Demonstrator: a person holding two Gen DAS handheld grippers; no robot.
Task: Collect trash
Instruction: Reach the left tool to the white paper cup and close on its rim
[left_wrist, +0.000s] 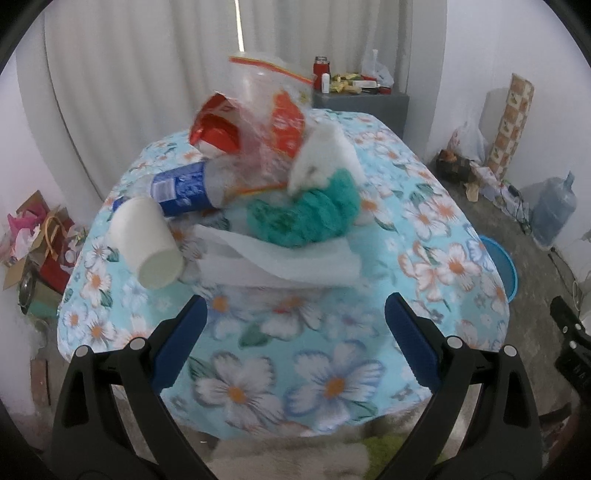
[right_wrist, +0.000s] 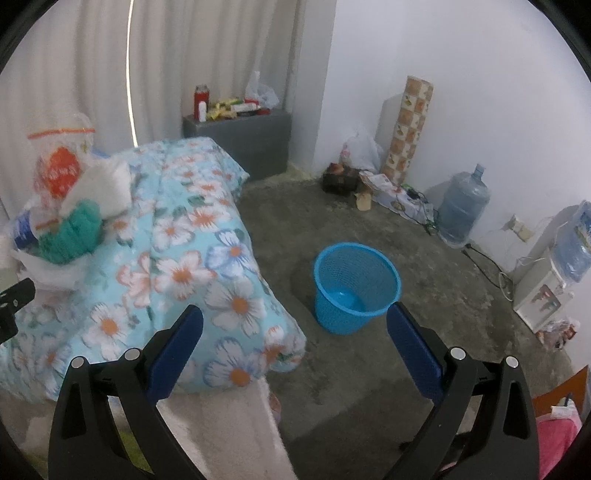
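A heap of trash lies on the flowered tablecloth (left_wrist: 424, 229): a white paper cup (left_wrist: 146, 245) on its side, a blue-labelled bottle (left_wrist: 184, 188), a red packet (left_wrist: 216, 127), a clear zip bag (left_wrist: 266, 110), white tissue (left_wrist: 280, 262), a teal cloth (left_wrist: 306, 214) and a white fluffy wad (left_wrist: 325, 155). My left gripper (left_wrist: 295, 317) hangs open over the near part of the table, short of the heap. My right gripper (right_wrist: 295, 325) is open beside the table's corner, with the blue mesh bin (right_wrist: 356, 286) on the floor ahead of it. The heap (right_wrist: 70, 206) shows at the far left in the right wrist view.
A grey cabinet (right_wrist: 243, 140) with bottles stands at the back wall. A water jug (right_wrist: 463, 208), a patterned roll (right_wrist: 410, 129), bags and cables line the right wall, with a water dispenser (right_wrist: 546, 291). Boxes and paper (left_wrist: 33, 240) sit left of the table. Bare concrete floor surrounds the bin.
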